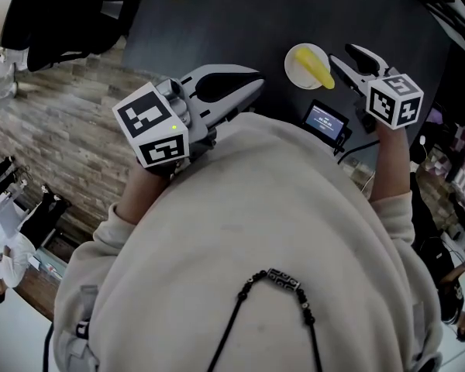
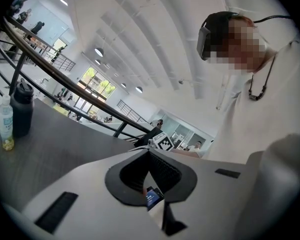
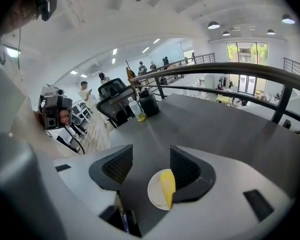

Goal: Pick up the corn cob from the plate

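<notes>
A yellow corn cob (image 1: 319, 73) lies on a small white plate (image 1: 296, 62) on the dark table, just ahead of the person's chest. My right gripper (image 1: 341, 53) hovers right of the plate, open and tilted down. In the right gripper view its gripper (image 3: 151, 165) has nothing between the jaws; the corn cob (image 3: 167, 186) and plate (image 3: 154, 196) sit below, toward the right-hand pad (image 3: 184, 167). My left gripper (image 1: 256, 80) is held left of the plate, away from it. In its own view the left gripper (image 2: 150, 152) is shut and empty.
A small device with a lit screen (image 1: 325, 120) lies close to the body, near the plate. A clear bottle (image 3: 136, 109) and a dark flask (image 3: 149, 103) stand at the table's far edge. A black railing (image 3: 225, 70) runs beyond the table. Wooden floor (image 1: 54, 130) lies to the left.
</notes>
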Demonstrator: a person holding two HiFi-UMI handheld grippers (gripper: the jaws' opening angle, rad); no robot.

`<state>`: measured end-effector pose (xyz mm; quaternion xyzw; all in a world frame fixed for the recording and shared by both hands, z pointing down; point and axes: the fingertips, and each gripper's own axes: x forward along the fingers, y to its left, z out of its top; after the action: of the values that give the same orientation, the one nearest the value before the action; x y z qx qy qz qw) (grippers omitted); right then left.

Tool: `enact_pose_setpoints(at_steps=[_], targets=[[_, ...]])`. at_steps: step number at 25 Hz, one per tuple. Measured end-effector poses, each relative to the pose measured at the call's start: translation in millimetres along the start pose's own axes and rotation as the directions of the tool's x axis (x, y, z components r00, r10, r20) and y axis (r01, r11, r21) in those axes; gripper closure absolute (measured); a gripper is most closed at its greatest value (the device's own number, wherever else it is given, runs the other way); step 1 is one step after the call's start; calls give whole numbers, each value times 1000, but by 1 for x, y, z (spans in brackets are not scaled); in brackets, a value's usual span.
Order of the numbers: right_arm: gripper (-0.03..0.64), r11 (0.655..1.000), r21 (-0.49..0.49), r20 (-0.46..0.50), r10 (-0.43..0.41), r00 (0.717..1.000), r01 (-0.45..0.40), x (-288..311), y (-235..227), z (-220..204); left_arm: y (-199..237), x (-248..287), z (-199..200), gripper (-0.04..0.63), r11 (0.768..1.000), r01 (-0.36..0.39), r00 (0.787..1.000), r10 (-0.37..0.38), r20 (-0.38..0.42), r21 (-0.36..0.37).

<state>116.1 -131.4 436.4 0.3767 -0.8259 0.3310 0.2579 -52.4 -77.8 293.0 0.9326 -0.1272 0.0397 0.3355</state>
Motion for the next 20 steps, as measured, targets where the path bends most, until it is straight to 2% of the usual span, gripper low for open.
enact_pose_setpoints(at_steps=[5, 10, 20], targets=[[380, 1000, 9, -57, 4, 998, -3, 14, -8, -17, 0, -6, -2, 589, 1000, -30, 999, 30, 12, -6], [371, 998, 67, -74, 24, 997, -19, 27, -8, -26, 4, -20, -5, 589, 998, -58, 998, 58, 21, -19], [357, 999, 52, -174, 14, 985, -5, 50, -32, -59, 8, -22, -8, 589, 994, -106, 994, 107, 21, -40]])
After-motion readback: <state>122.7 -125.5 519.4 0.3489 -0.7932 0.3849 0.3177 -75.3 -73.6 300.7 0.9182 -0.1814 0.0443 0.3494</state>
